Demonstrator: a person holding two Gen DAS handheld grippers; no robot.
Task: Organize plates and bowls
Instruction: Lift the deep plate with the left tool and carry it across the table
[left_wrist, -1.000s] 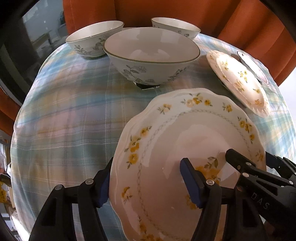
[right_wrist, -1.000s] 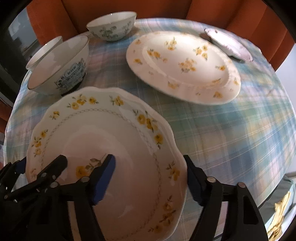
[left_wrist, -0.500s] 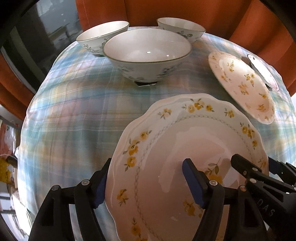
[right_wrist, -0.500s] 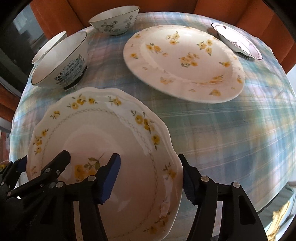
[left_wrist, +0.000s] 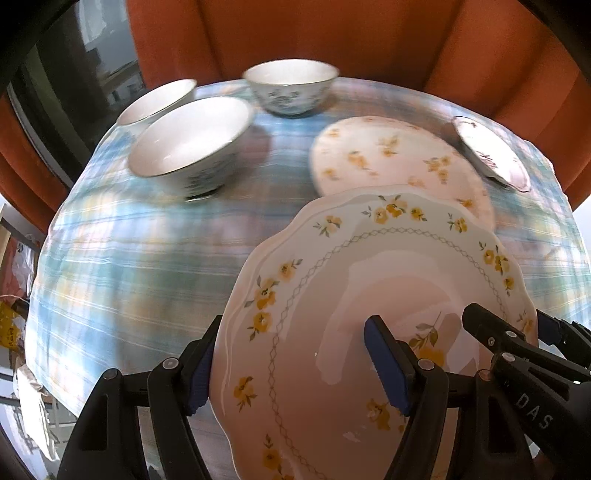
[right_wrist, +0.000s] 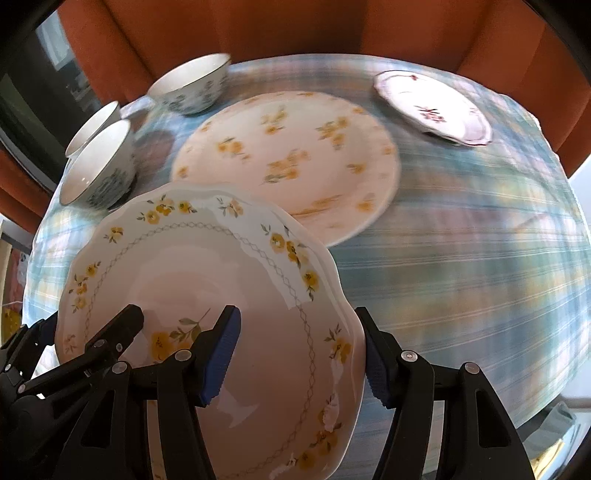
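A scalloped plate with yellow flowers (left_wrist: 369, 280) hangs tilted above the plaid tablecloth (left_wrist: 129, 258), held from both sides. My left gripper (left_wrist: 291, 369) is shut on its left rim, one pad under the edge and one inside the well. My right gripper (right_wrist: 297, 358) is shut on the same scalloped plate (right_wrist: 207, 280) at its right rim. Its far edge overlaps the near edge of a large flat flowered plate (left_wrist: 388, 155) (right_wrist: 295, 155) that lies on the cloth. Each gripper's fingers show in the other's view.
Three white bowls stand at the back left: a big one (left_wrist: 192, 140), one behind it (left_wrist: 155, 101) and one at the far middle (left_wrist: 291, 81). A small pink-flowered plate (right_wrist: 432, 107) lies at the back right. Orange fabric (left_wrist: 369, 44) backs the table.
The held plate has risen and travelled right, from beside the big bowl until its far edge overlaps the large flat plate. Both grippers moved with it and kept their hold.
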